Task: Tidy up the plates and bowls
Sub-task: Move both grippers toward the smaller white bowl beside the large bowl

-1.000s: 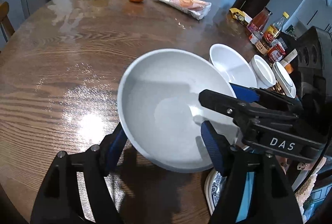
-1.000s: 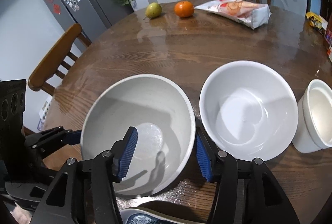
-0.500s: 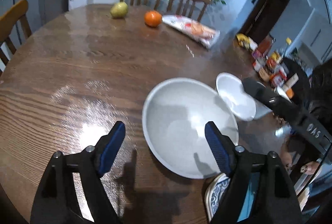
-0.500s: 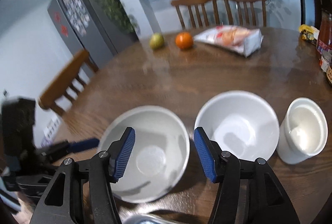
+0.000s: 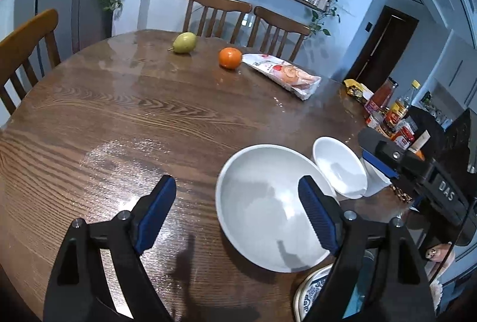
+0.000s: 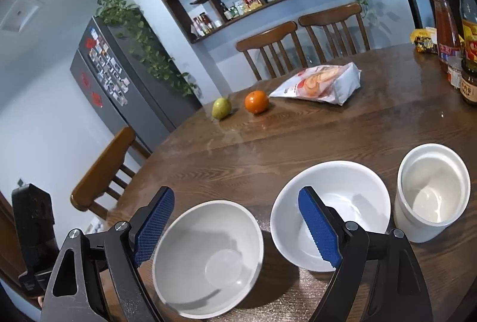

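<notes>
Peeking under right claw finger: half-hidden patterned plate (image 5: 313, 289).

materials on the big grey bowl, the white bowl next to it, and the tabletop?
Grey bowl: looks like ceramic, matte to satin; soft, dull highlights.
White bowl: likely glazed ceramic or porcelain; sharper bright reflections inside.
Tabletop: wood with bold grain under a glossy coat, lacquer or a clear cover; it mirrors the room light.

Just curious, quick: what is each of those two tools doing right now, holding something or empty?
Left tool: open, jaws opening, holding nothing; large white bowl sits free.
Right tool: open, jaws opening, holding nothing; grey-white bowl rests on the table.
</notes>
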`<state>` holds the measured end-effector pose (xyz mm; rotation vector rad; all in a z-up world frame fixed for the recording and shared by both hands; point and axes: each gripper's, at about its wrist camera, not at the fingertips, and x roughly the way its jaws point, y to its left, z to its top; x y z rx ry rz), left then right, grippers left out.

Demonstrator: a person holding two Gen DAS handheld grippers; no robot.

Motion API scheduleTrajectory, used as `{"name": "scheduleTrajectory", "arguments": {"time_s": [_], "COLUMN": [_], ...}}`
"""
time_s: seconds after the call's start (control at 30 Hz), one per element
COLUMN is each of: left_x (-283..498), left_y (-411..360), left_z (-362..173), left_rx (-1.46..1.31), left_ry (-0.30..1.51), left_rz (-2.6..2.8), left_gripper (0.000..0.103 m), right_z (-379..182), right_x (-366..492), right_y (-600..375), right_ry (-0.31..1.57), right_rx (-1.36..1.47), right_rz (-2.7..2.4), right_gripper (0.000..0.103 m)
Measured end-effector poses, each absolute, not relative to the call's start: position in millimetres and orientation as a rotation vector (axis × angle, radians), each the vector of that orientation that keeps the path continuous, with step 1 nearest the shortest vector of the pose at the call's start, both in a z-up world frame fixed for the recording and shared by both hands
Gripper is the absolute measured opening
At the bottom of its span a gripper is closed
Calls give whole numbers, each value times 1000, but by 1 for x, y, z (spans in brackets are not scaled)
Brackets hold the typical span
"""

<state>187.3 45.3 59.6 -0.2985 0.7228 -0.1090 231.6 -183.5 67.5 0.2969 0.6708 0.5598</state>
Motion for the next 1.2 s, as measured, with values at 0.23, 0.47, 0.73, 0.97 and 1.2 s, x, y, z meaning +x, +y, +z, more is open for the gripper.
{"name": "scheduleTrajectory", "arguments": {"time_s": [0.23, 0.47, 0.73, 0.97, 1.2], "left_x": [187, 184, 184, 184, 184], "left_y": [43, 46, 45, 44, 44], "left_z": [58, 61, 61, 62, 62], "left_rx": [-291, -321, -320, -338, -343], "left_ry": [713, 699, 692, 697, 692], "left_rz": [-138, -162, -169, -193, -203], "left_gripper": [84, 84, 87, 88, 90], "right_z": [63, 62, 62, 62, 62], "right_x": [235, 236, 236, 236, 236], "right_y": [-186, -187, -189, -187, -187], "right_ry": [695, 694, 697, 703, 698], "right_rx": [318, 317, 315, 314, 317], "right_rz": [555, 547, 542, 543, 535], "right_gripper": [86, 86, 86, 86, 86]}}
